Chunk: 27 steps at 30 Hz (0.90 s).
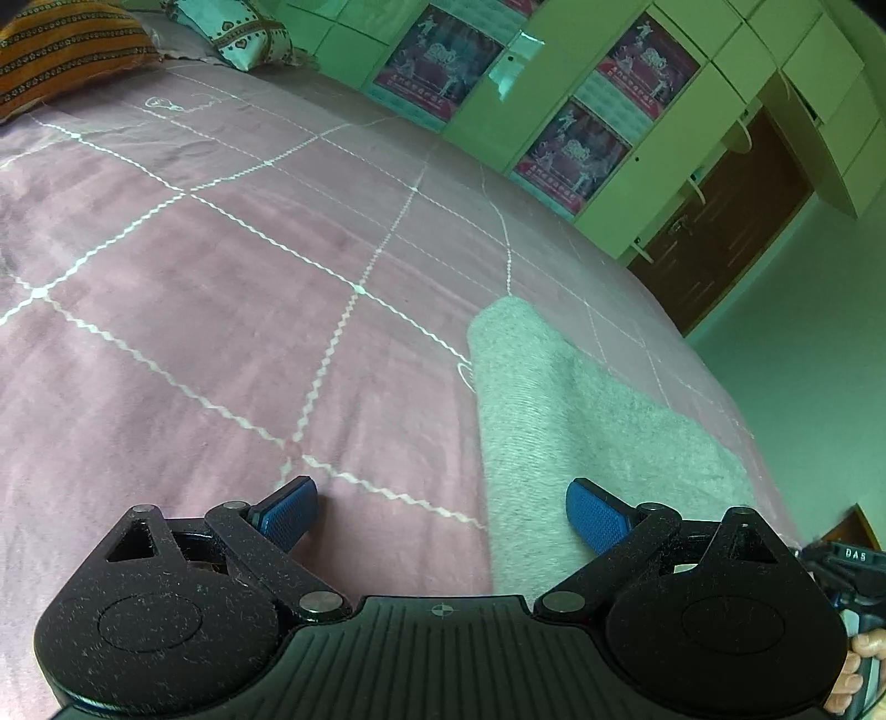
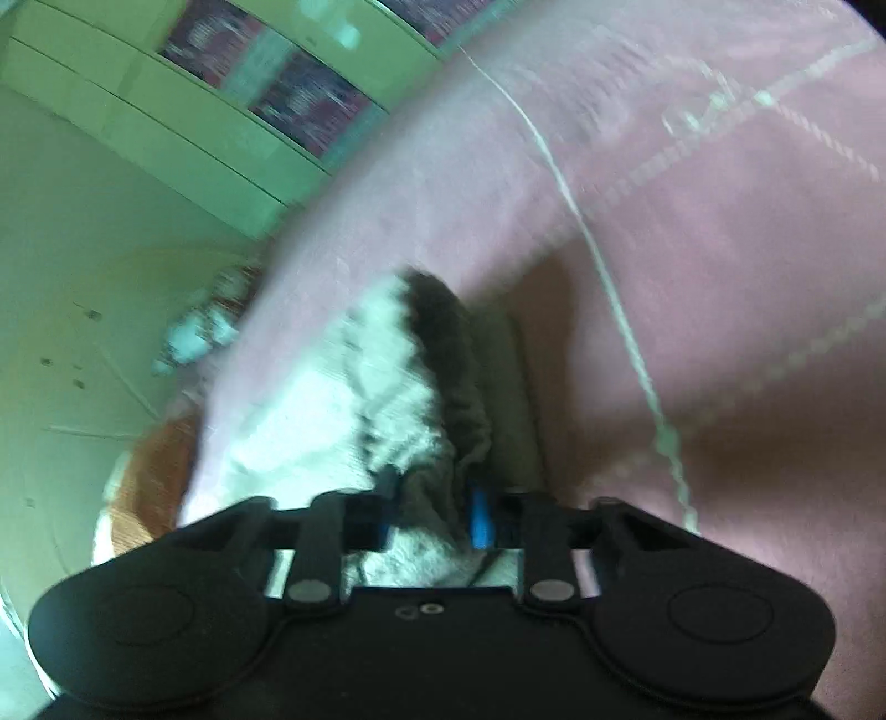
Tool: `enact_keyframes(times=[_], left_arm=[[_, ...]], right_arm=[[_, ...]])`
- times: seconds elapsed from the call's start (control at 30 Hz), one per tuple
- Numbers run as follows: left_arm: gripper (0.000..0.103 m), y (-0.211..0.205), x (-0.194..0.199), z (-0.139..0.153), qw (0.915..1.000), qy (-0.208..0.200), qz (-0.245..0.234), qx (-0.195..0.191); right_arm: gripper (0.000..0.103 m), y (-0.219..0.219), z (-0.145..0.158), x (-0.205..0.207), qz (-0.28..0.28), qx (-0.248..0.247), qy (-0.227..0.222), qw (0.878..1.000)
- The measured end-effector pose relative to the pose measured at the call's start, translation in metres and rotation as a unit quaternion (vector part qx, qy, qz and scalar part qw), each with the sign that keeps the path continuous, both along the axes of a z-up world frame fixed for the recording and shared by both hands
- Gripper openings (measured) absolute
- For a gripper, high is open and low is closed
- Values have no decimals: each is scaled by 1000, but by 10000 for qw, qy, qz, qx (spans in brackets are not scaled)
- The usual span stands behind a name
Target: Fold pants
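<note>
The pants point(image 1: 559, 421) are pale grey and fuzzy, lying as a long folded strip on the pink bedspread point(image 1: 221, 310), near its right edge. My left gripper point(image 1: 443, 512) is open, its blue pads point(image 1: 290, 512) wide apart just above the near end of the pants, holding nothing. In the blurred right wrist view my right gripper point(image 2: 429, 518) is shut on a bunch of the pants point(image 2: 387, 410), lifted off the bedspread point(image 2: 692, 221). Part of the right gripper point(image 1: 847, 559) shows at the left wrist view's right edge.
Pillows point(image 1: 72, 50) lie at the head of the bed. A green wardrobe point(image 1: 637, 83) with posters and a brown door point(image 1: 720, 221) stand beyond the bed. The pale floor point(image 2: 83, 304) shows beside the bed's edge, with a small light object point(image 2: 194, 338) on it.
</note>
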<state>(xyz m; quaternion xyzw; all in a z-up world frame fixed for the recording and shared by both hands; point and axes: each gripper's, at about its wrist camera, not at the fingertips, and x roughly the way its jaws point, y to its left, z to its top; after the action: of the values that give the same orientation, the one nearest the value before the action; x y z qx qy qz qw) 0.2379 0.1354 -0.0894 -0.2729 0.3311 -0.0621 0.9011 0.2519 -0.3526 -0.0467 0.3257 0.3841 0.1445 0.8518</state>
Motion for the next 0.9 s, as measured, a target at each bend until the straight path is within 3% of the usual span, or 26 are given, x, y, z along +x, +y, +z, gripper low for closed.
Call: enact_keyframes(times=[0.07,0.17,0.23,0.27,0.33,0.4,0.53,0.67,0.77,0.9], left_arm=[[96,0,1,-1,10000,29,-15,6],[96,-1,2,2,9999,20,-135,30],[96,0,5,6,9997,-68,-224,8],[96,0,9,7,9997,-83,-248,-3],[96,-3,20,7,9995,-44,-287,-83],[96,-6,35,2,9986,86,-426,-316],[96,-17,59,-7,9966,308,-601,-473],[96,-20,75,-15,9919,398,-834,-874],[95,-18,88,-20,9905,414,-848,-1005],[84,-22,105,-27,9870,508,-897,-1232]], right_arm=[[10,4,-5,-4,-45,-406,33,9992],[12,-9,-18,-8,-291,79,188,9994],[16,-15,-10,-15,-449,325,-12,9985],[20,-19,-4,-19,-559,367,-164,9976],[48,-25,-2,-15,-679,372,-251,9967],[64,-28,-6,-3,-611,483,-172,9968],[65,-21,-22,25,-236,230,312,9990],[66,-14,-30,34,215,539,276,9979],[64,-15,-34,40,224,528,302,9979],[65,-9,-33,48,416,506,356,9972]])
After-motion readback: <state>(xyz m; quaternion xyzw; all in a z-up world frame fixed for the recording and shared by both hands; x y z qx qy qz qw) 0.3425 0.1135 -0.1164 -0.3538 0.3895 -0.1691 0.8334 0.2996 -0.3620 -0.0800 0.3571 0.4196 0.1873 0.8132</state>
